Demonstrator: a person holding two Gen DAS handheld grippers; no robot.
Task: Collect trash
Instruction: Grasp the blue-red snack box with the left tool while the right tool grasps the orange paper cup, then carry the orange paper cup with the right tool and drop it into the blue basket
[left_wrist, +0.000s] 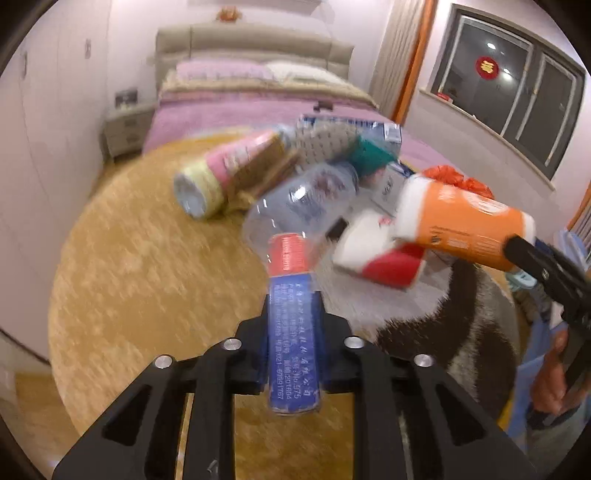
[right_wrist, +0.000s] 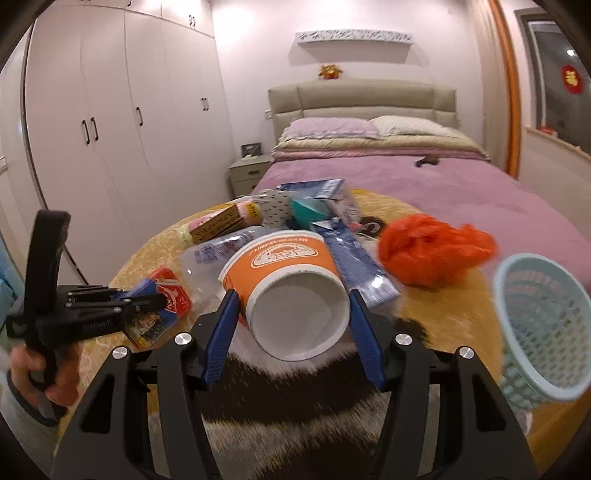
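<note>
1. The left claw (left_wrist: 293, 328) pinches a flat red-and-blue packet (left_wrist: 293, 321) by its narrow edges, holding it above the round yellow bench (left_wrist: 147, 277).
2. The right claw (right_wrist: 293, 314) has its blue fingers (right_wrist: 221, 332) around an orange paper cup (right_wrist: 291, 288) that lies on its side; whether they press on it cannot be told.
3. The cup looks light and easily crushed, so a gentle grip across its rim seems wise.
4. The remaining trash is heaped mid-bench: a clear plastic bottle (left_wrist: 306, 199), cartons, and a crumpled orange bag (right_wrist: 436, 247), soft and light.
5. A pale blue basket (right_wrist: 543, 325) stands to the right, just beside the bag.
</note>
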